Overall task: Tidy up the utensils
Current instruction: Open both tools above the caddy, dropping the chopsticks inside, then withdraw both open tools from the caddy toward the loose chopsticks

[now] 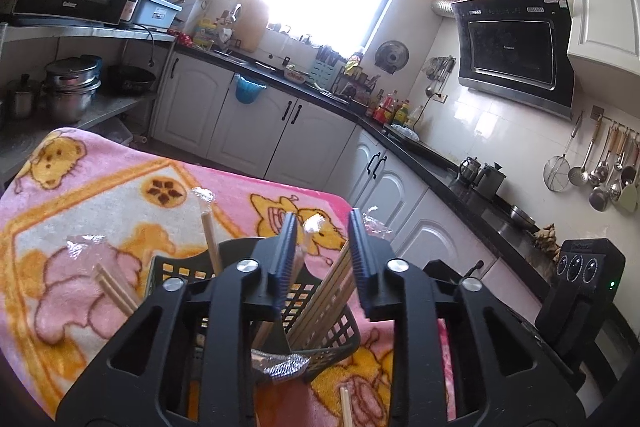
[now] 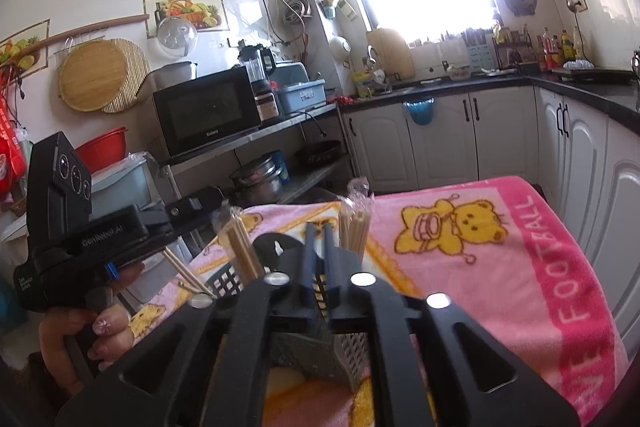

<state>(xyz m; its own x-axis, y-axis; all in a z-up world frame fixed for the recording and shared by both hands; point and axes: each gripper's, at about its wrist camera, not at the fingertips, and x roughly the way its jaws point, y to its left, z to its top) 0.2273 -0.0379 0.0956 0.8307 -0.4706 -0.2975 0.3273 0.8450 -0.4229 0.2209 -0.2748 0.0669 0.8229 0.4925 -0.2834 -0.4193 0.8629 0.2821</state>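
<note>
A black slotted utensil basket stands on the pink cartoon blanket. Several pairs of wooden chopsticks in clear wrappers stand in it. My left gripper hangs just above the basket, open, with chopsticks between its fingers, not clamped. In the right wrist view the basket sits under my right gripper, whose fingers are almost closed, with nothing seen between them. Chopstick bundles rise beside it. The left gripper's body and the hand holding it show at the left.
One loose chopstick lies on the blanket by the basket. Kitchen cabinets and a black counter run behind. A metal shelf with a microwave and pots stands at the left.
</note>
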